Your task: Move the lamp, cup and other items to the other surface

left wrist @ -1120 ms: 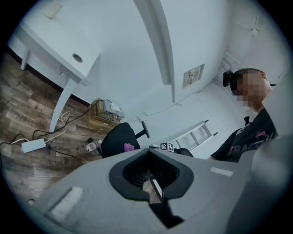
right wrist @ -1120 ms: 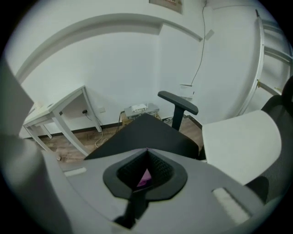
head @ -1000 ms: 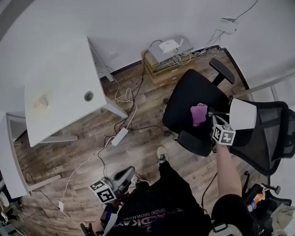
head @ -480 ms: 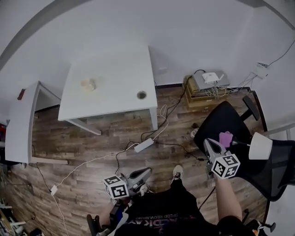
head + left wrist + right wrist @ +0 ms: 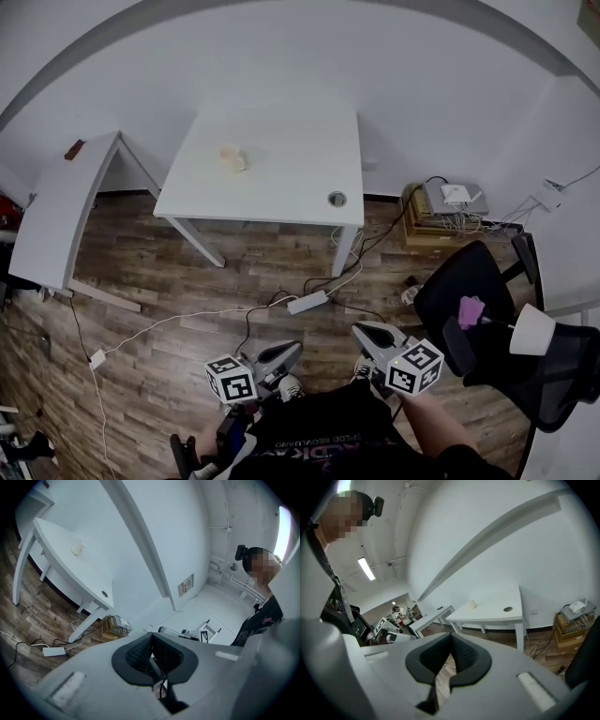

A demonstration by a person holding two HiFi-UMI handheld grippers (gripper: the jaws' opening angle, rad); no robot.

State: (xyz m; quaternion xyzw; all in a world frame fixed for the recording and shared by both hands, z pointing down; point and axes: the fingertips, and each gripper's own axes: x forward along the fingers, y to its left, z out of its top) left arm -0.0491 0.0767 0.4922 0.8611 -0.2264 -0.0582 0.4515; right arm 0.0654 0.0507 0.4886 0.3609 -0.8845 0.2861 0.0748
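Observation:
A white table stands ahead by the wall with a small cream cup on its top. The cup and table also show in the right gripper view, and the cup shows in the left gripper view. At the right, a black office chair carries a purple item and a lamp with a white shade. My left gripper and right gripper hang low over the floor in front of me, both shut and empty, far from the table and clear of the chair.
A second white desk stands at the left. A power strip and loose cables lie on the wood floor under the table. A box stack with a router sits by the wall at the right. A person is in the far room.
The view has swung from the chair to the white table. My right gripper has left the chair with the purple item and lamp and come left, empty. The left gripper has shifted slightly.

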